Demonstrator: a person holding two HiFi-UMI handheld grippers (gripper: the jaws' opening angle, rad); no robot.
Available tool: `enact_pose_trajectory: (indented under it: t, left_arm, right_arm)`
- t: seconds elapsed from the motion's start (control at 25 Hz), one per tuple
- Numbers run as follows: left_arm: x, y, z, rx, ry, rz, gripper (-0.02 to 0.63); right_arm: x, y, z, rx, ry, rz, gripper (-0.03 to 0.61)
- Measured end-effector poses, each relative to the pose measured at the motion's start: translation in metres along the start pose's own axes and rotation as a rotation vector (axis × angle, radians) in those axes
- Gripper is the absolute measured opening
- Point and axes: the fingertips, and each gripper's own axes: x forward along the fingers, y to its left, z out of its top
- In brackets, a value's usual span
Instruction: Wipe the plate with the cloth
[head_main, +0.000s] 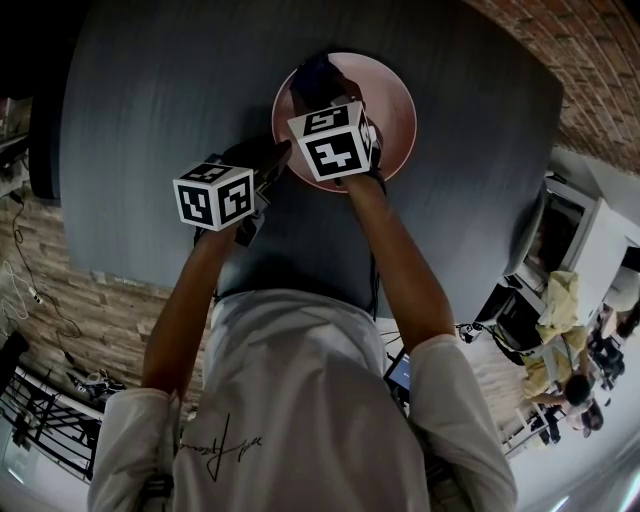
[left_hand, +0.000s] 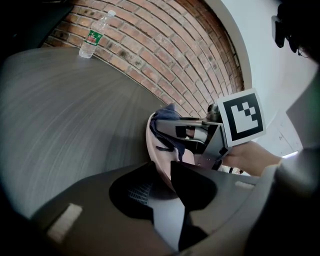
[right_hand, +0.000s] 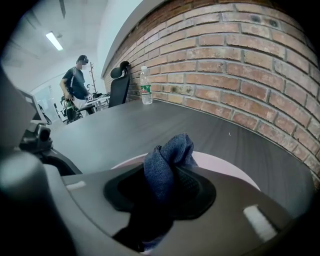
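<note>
Dark desk (head_main: 150, 100), pink plate (head_main: 395, 110) on it, straight ahead of me. Both hand-held grippers are at the plate. The left hand-held gripper (left_hand: 167, 187) is pinched on the near-left rim, steadying it I'd say. The right hand-held gripper (right_hand: 165, 192) is clamped on the blue cloth (right_hand: 167, 160), with 1 bunch poking past the jaws over the plate's left part. Bare plate lies to the cloth's right, so I'd stroke that way.

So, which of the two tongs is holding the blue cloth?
The right tongs: the cloth is pinched between them, while the left tongs clamp the rim of the plate.
</note>
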Motion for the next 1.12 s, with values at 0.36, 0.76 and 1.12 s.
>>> enact_pose_trajectory:
  t: [0.36,0.76,1.12]
  left_arm:
    - [-0.001,0.000,0.005,0.011,-0.012,0.003,0.124]
    - [-0.002,0.001,0.000,-0.006,0.002,-0.005,0.124]
    - [-0.002,0.000,0.004,-0.002,-0.012,-0.005,0.123]
  right_arm:
    - [0.000,0.015,-0.002,0.032,-0.004,0.039,0.132]
    - [-0.003,0.025,-0.005,0.091,-0.002,0.084,0.132]
    - [-0.008,0.031,-0.009,0.190,0.023,0.158,0.135]
